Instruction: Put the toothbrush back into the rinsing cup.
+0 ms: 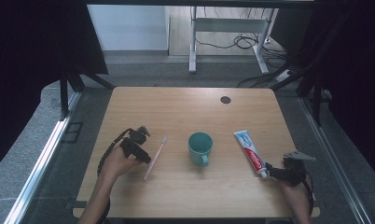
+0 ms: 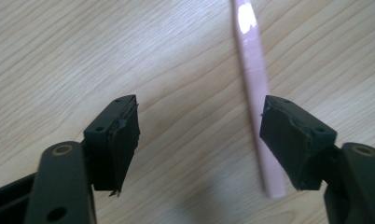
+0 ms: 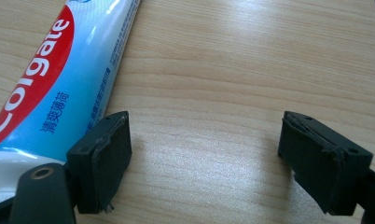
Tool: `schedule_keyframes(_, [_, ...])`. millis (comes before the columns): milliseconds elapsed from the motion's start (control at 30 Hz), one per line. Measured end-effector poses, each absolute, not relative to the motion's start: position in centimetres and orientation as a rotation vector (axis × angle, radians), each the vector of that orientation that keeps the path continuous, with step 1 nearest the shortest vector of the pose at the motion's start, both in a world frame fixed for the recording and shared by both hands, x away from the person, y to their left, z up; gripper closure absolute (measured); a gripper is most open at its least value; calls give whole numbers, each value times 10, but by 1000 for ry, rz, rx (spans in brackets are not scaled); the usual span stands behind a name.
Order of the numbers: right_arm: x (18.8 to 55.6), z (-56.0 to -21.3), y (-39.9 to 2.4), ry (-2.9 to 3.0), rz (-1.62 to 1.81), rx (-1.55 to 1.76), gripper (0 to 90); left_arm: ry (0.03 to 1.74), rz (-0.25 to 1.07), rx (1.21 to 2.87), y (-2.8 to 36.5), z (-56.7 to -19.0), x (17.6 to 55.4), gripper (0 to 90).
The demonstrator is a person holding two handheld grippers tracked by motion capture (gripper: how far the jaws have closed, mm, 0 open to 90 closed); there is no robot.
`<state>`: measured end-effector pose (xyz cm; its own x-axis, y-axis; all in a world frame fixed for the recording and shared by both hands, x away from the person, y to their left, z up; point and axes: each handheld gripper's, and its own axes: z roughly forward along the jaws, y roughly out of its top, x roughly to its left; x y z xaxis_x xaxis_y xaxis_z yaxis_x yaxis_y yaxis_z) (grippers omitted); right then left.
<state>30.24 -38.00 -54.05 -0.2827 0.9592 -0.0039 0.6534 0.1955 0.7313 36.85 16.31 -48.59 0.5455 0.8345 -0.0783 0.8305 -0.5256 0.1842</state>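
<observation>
Your light wooden desk (image 1: 185, 107) stands on grey floor (image 1: 148, 70), a small dark round cap (image 1: 225, 99) set into its top near the far edge, at one o'clock. Beyond it at twelve o'clock stands a white metal frame (image 1: 227, 24), black cables (image 1: 244, 42) looped beneath it. Black curtains (image 1: 31, 56) hang at nine and three o'clock. A metal rail (image 1: 41, 158) runs along the floor at eight o'clock.

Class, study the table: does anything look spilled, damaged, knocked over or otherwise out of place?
Nothing stands out. The teal mug stands upright mid-table, the pink toothbrush lies flat beside the open left gripper, and the capped toothpaste tube lies flat by the open right gripper. No spill shows on the wooden table.
</observation>
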Motion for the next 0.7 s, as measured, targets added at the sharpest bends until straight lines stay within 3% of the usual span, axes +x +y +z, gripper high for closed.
schedule_keyframes(700, [302, -540, -380, 2016, 873, 1497, 168, 1357, 14, 2610, 121, -487, 383, 476])
